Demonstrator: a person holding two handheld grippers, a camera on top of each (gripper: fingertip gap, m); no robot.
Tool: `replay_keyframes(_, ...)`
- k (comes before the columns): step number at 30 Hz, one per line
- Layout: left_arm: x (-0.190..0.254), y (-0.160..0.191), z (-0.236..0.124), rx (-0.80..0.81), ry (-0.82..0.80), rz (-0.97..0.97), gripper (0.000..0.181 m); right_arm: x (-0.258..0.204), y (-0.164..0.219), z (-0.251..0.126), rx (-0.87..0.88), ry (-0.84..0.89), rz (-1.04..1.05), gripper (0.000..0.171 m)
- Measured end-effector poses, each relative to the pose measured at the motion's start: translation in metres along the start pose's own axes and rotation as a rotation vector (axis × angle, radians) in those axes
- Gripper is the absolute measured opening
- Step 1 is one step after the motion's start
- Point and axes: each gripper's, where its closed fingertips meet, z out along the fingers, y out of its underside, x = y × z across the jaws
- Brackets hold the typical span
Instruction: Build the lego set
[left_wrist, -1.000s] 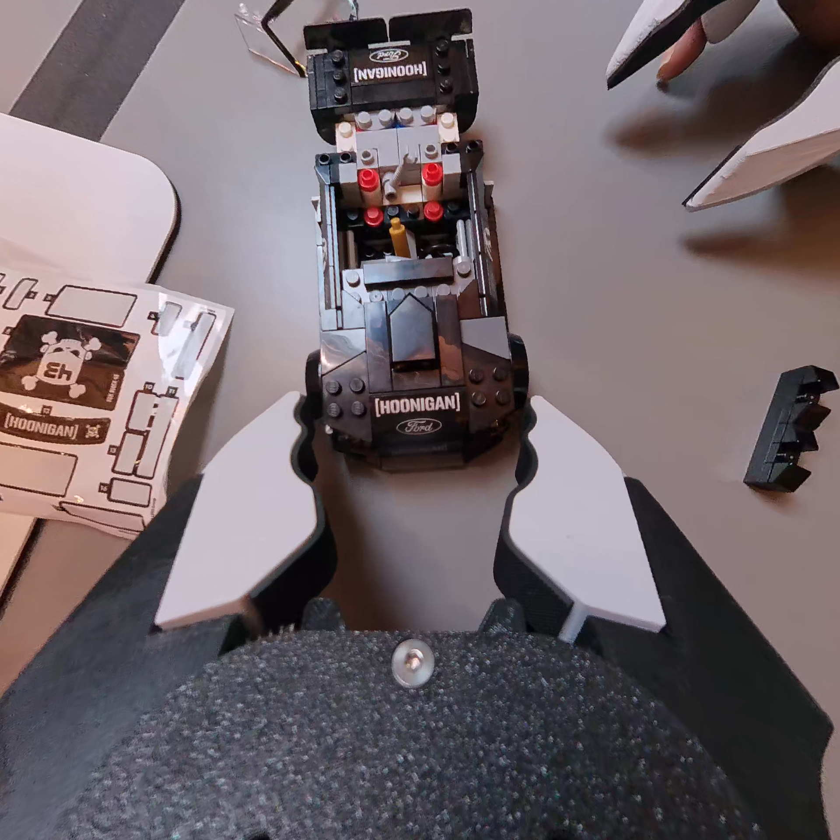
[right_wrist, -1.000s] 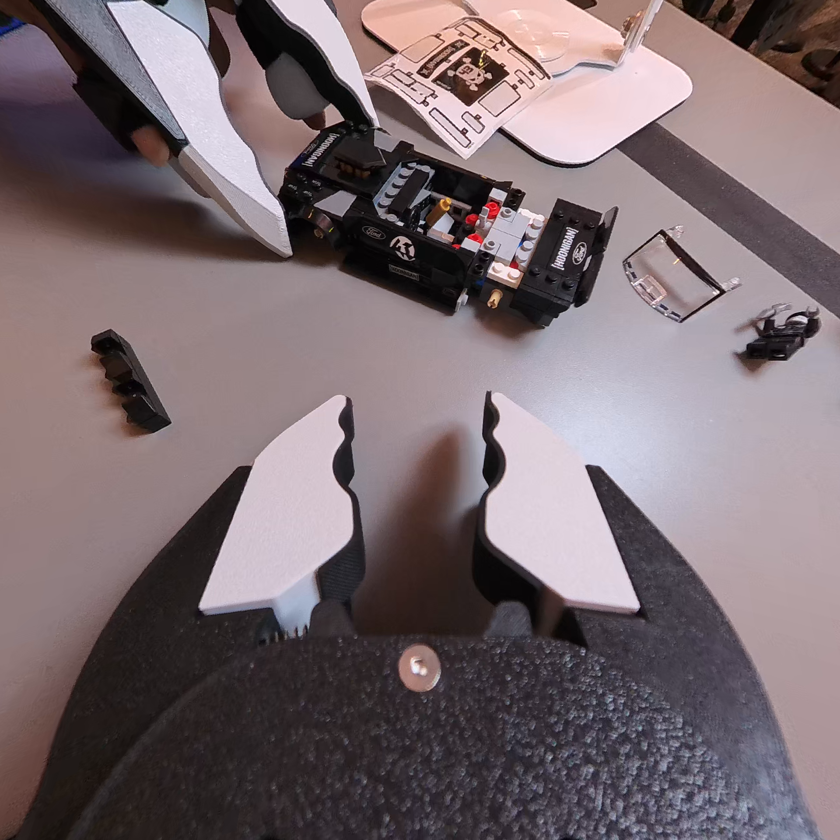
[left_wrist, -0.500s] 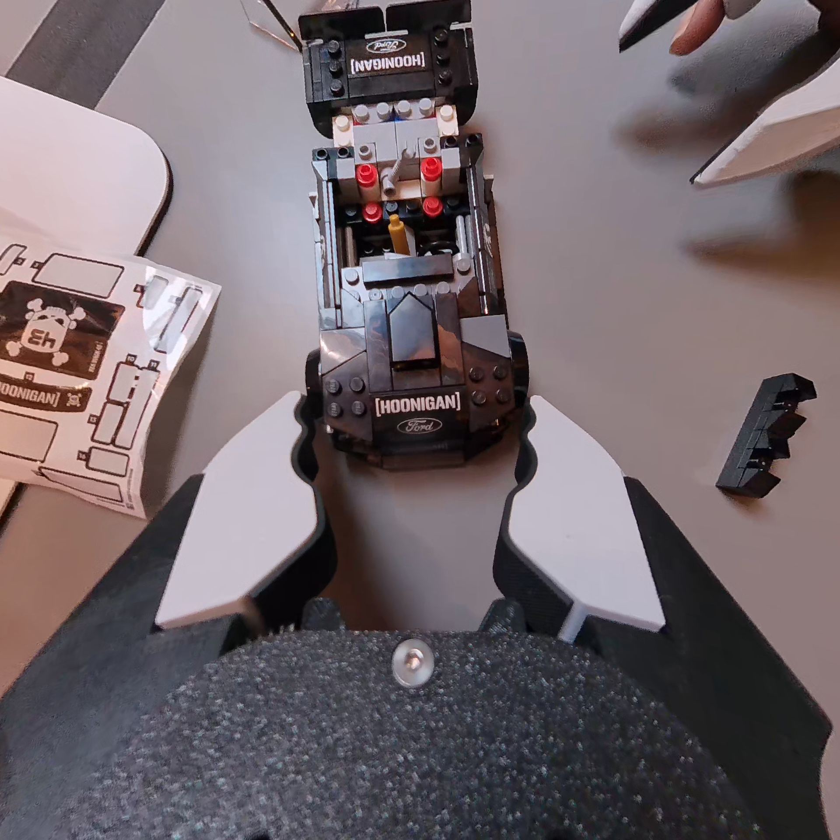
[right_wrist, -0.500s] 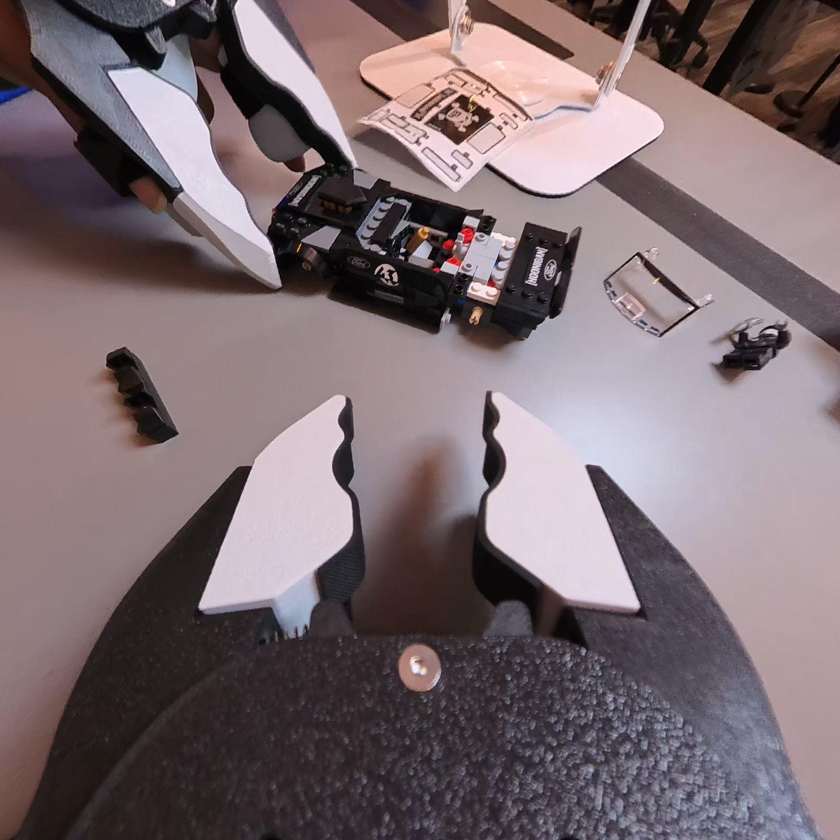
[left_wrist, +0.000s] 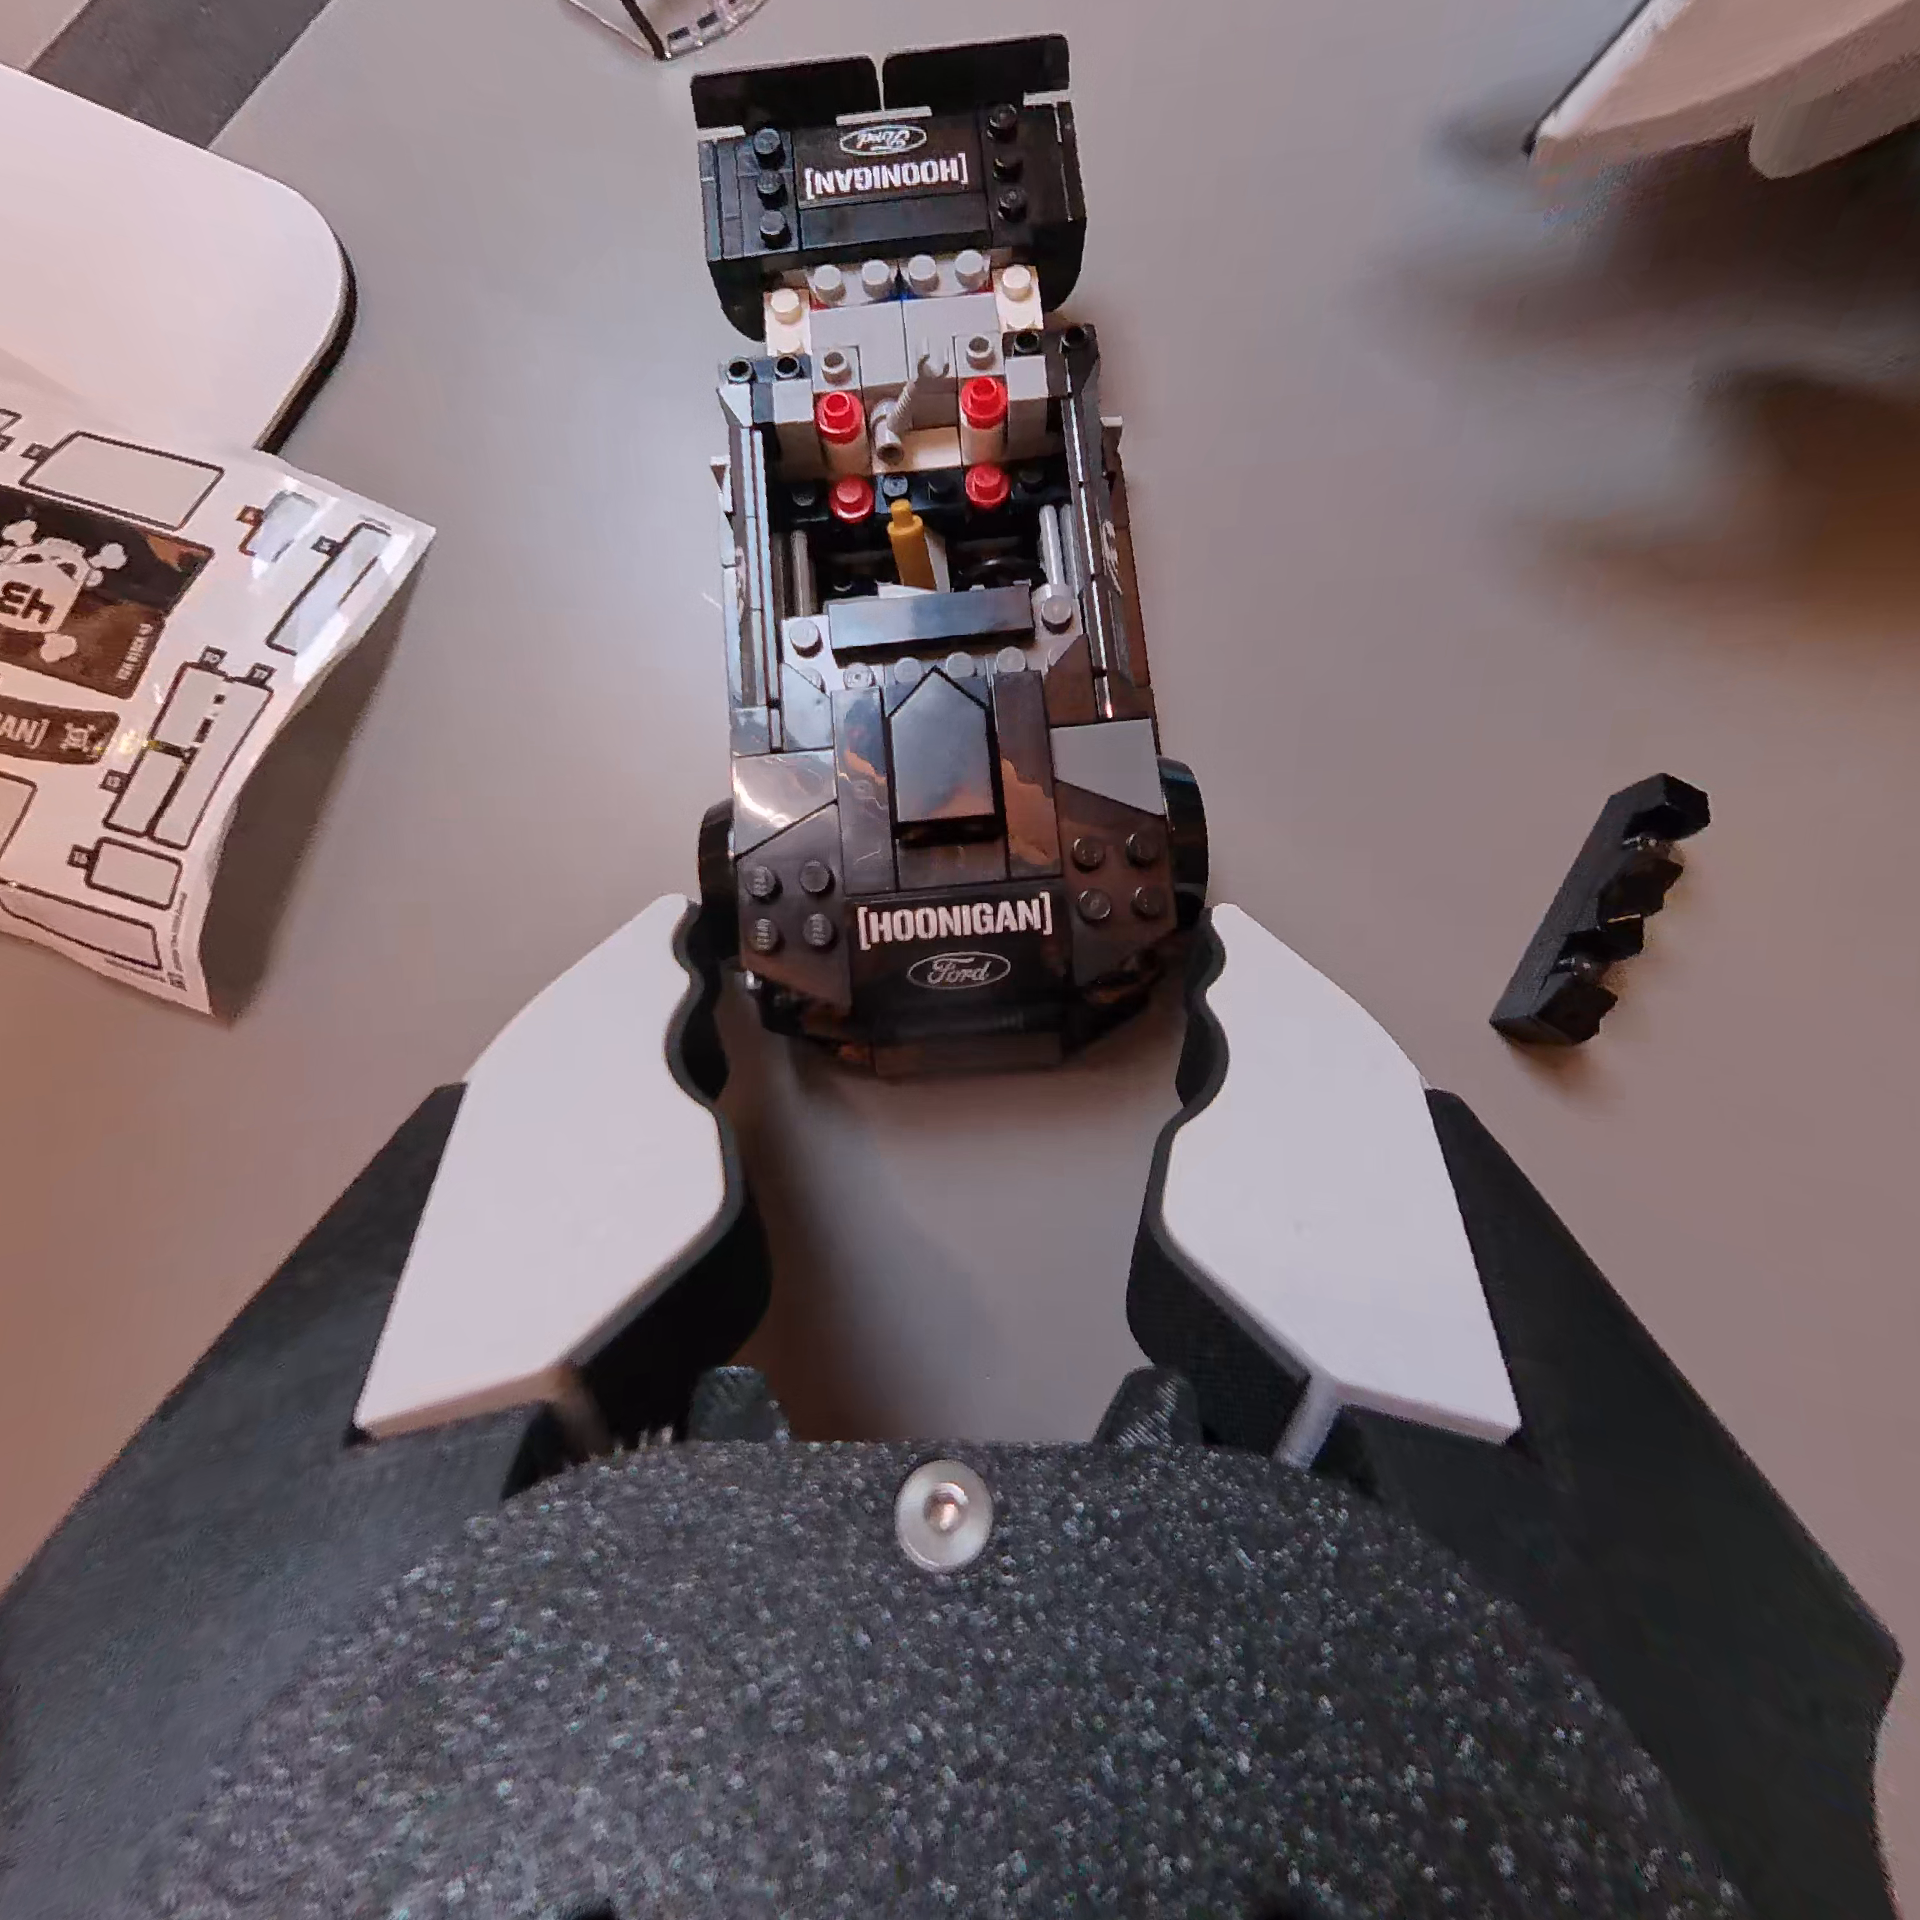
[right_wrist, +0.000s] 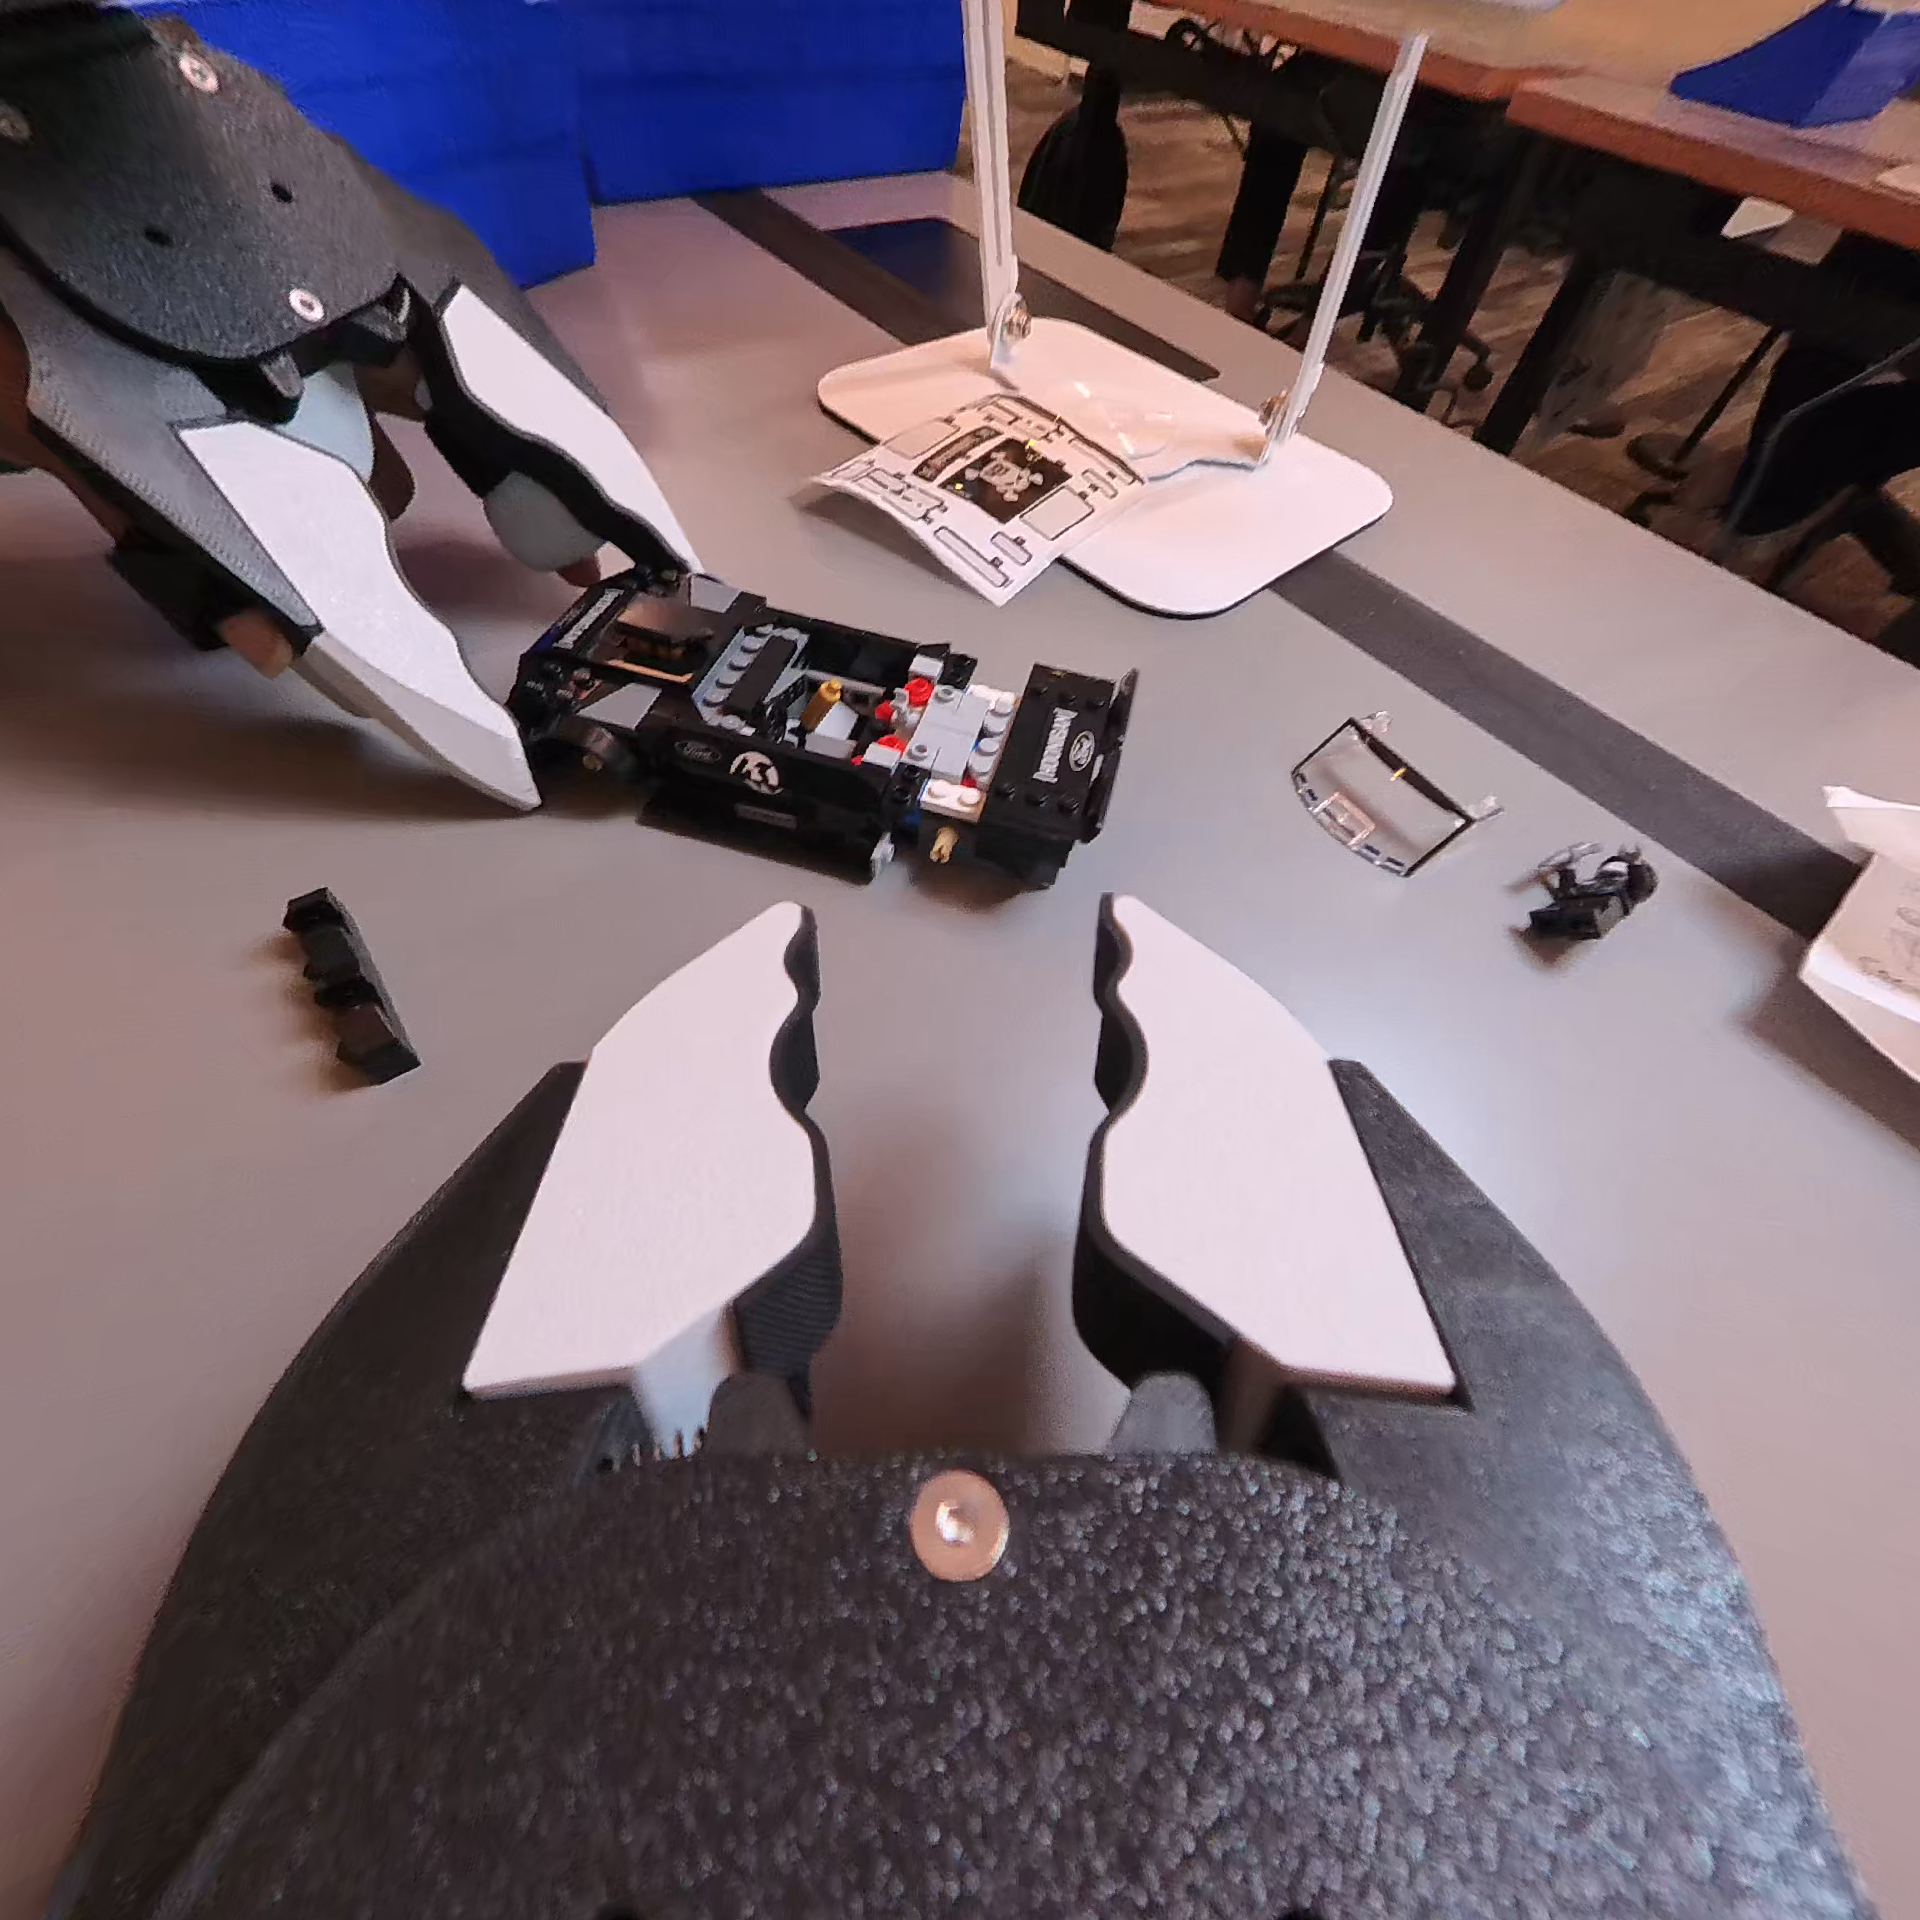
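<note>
A black lego car (left_wrist: 940, 727) with an open cockpit, red studs and a rear wing lies on the grey table (left_wrist: 1455, 675). My left gripper (left_wrist: 951, 920) has its two white fingers against the sides of the car's front end, at the wheels, and grips it. The right wrist view shows the same hold (right_wrist: 597, 675) on the car (right_wrist: 821, 727). My right gripper (right_wrist: 951, 914) is open and empty above the table, in front of the car's side. A black toothed piece (left_wrist: 1600, 914) lies to the car's right, also in the right wrist view (right_wrist: 348, 982).
A clear windscreen piece (right_wrist: 1382, 795) and a small black part (right_wrist: 1590, 888) lie beyond the car's rear. A sticker sheet (left_wrist: 156, 707) rests on a white stand base (right_wrist: 1143, 468). Paper instructions (right_wrist: 1870, 956) lie at the right edge. Other tables and chairs stand behind. From my left tips it is roughly 6 cm to the black toothed piece (left_wrist: 1600, 914); from my right, 11 cm. Seen from the right wrist view (right_wrist: 342, 941) as well.
My left gripper and the car have shifted a little away from the sticker sheet, toward the black toothed piece. My right gripper has lifted and tilted up, staying open.
</note>
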Motion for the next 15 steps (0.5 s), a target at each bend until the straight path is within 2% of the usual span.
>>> replay_keyframes(15, 0.0056, -0.0044, -0.0044, 0.05, 0.055, 0.005, 0.09, 0.0024, -0.0039, -0.0022, 0.027, 0.018, -0.003, 0.051)
